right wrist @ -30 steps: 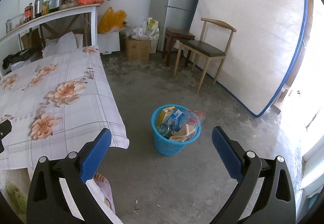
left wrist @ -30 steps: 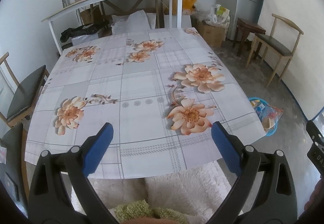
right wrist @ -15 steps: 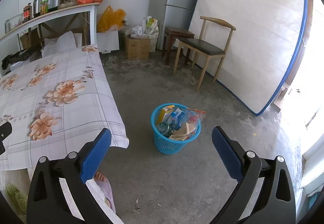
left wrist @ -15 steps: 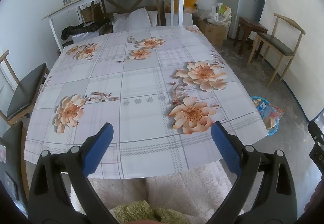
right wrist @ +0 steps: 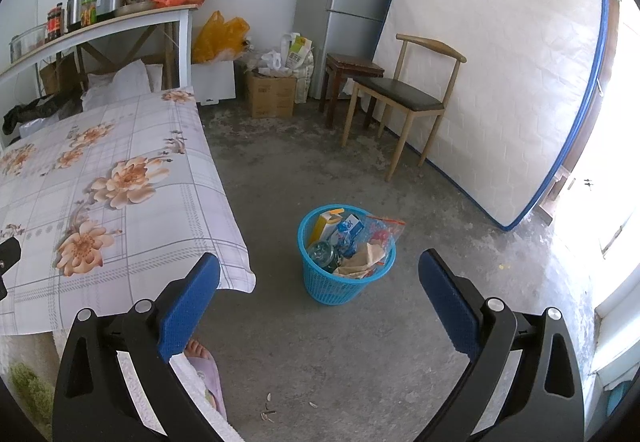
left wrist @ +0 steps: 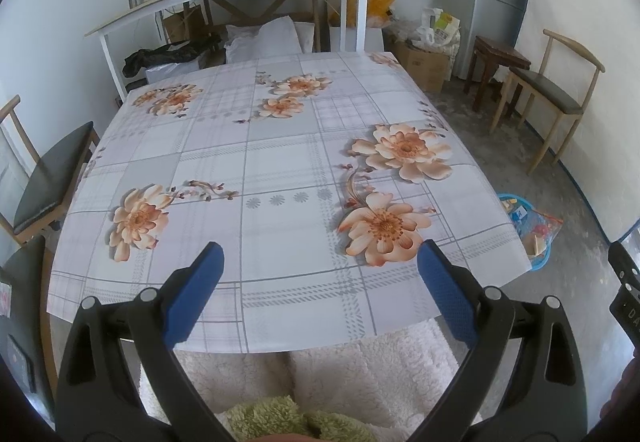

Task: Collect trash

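The left gripper [left wrist: 318, 284] hung at the bottom of its frame, jaws spread wide and holding nothing, over the surface [left wrist: 280, 170] with its flowered cloth. The right gripper [right wrist: 319, 294] likewise had its jaws spread and bare, low in its frame. Just above centre stood the blue basket [right wrist: 340, 288] on the floor, filled with trash [right wrist: 348, 238], apart from the surface's corner.

One basket [right wrist: 346, 284], two chairs [left wrist: 554, 98], one table [left wrist: 256, 146].

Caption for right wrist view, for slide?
Open right tongs above blue trash basket on concrete floor, beside floral-clothed table.
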Tool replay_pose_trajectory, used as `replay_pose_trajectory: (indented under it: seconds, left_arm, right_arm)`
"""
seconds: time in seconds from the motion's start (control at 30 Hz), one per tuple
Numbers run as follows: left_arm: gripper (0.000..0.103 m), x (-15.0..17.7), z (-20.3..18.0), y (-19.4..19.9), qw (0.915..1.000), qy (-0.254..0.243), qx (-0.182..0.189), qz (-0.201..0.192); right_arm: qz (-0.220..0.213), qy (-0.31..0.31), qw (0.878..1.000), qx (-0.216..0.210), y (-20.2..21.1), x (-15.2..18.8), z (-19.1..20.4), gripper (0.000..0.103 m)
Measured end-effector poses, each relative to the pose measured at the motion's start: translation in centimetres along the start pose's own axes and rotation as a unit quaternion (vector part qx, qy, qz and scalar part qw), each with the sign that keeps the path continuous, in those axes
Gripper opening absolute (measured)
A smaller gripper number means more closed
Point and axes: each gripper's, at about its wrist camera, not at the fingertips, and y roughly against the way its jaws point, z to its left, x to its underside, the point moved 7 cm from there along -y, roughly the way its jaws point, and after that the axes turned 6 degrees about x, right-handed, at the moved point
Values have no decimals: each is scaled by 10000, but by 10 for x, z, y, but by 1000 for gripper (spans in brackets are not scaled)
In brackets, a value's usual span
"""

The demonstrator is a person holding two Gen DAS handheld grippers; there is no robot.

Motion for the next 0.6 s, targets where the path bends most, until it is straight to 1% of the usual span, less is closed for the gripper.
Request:
replay_pose_trajectory:
  seconds: [0.6]
  left_arm:
    - [93,1,1,2,10000,34,-4,19]
  right_arm:
    - [6,-2,10000,9,0,-1,0,97]
